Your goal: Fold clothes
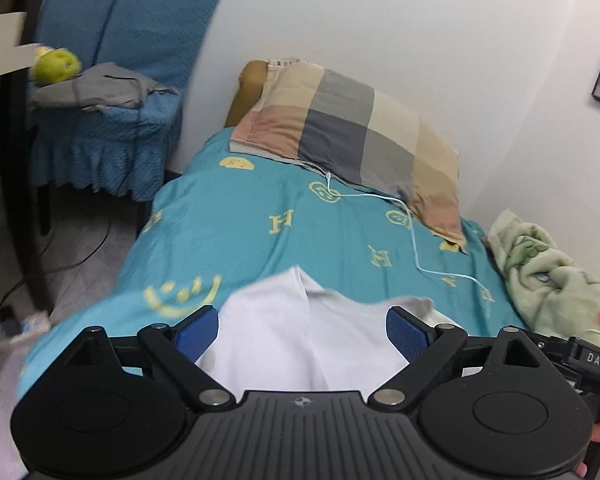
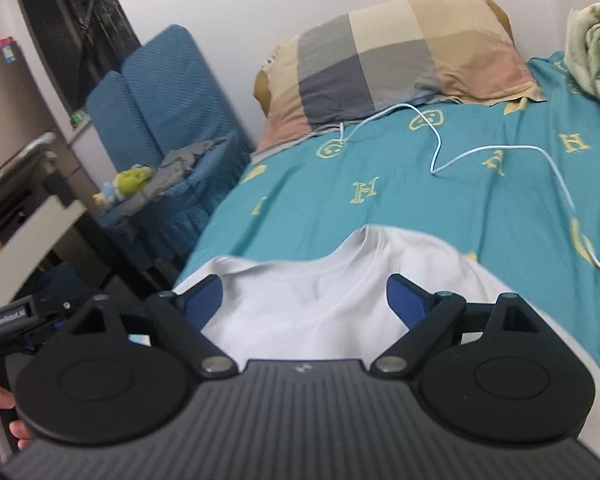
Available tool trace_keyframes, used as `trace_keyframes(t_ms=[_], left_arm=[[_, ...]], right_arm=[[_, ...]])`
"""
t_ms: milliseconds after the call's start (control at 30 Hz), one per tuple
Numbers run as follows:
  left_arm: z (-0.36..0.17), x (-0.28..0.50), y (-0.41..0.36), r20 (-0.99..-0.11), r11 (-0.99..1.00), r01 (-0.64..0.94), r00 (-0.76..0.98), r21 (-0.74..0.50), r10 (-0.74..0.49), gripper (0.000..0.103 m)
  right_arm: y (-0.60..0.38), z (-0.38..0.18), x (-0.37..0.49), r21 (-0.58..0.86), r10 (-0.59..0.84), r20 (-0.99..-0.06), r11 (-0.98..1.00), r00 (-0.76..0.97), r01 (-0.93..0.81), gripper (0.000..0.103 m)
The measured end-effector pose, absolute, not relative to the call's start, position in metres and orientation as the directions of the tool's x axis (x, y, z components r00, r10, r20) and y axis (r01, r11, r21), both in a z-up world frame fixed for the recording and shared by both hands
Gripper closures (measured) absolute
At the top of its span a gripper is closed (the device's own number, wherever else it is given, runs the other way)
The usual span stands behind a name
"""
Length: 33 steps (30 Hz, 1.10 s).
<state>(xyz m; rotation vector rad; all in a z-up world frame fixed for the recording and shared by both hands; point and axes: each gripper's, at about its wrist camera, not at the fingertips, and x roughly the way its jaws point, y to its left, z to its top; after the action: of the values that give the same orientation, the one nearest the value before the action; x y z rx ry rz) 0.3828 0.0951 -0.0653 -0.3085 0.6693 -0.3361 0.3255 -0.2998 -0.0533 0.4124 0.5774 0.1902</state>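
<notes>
A white garment [image 1: 300, 332] lies on the teal bedsheet [image 1: 260, 216] at the near end of the bed. My left gripper [image 1: 302, 320] is open, its blue pads [image 1: 198, 330] spread wide above the white cloth, holding nothing. In the right wrist view the same white garment [image 2: 312, 292] lies on the teal sheet [image 2: 460, 208], with what looks like its neckline facing me. My right gripper [image 2: 304, 300] is open too, blue pads [image 2: 404, 302] apart over the cloth. The garment's near part is hidden under both gripper bodies.
A checked pillow [image 1: 352, 132] lies at the head of the bed by the white wall. A thin white cable [image 2: 500, 152] snakes across the sheet. A green blanket [image 1: 556, 276] is bunched at the right. A blue-covered chair [image 1: 112, 120] with grey clothing [image 1: 100, 88] stands left of the bed.
</notes>
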Motion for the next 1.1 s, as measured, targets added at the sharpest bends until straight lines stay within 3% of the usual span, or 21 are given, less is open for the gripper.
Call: trace_keyframes(t_ms=[267,533,800,1100], left_arm=[[-0.048,0.240,0.163,-0.505,0.821,0.057,0.764,-0.568,-0.402,0.010],[-0.049,0.172,0.193,-0.543,0.813,-0.035,0.761,-0.581,-0.356,0.011],[-0.095,0.176,0.209,-0.596,0.679,-0.228,0.710,-0.697,-0.374,0.017],[-0.133,0.207,0.211,-0.633,0.657,-0.314,0.703,-0.685,-0.325,0.022]], right_arm=[[-0.289,-0.004,0.171,0.401,0.262,-0.449,0.913,0.854,-0.070,0.013],[-0.296,0.001,0.056,0.458,0.261,-0.416,0.887,0.871,-0.047,0.013],[-0.303,-0.031,0.053,0.546,0.312,-0.447,0.838,0.838,-0.021,0.013],[-0.303,-0.054,0.072,0.601,0.353,-0.465,0.799,0.812,-0.003,0.013]])
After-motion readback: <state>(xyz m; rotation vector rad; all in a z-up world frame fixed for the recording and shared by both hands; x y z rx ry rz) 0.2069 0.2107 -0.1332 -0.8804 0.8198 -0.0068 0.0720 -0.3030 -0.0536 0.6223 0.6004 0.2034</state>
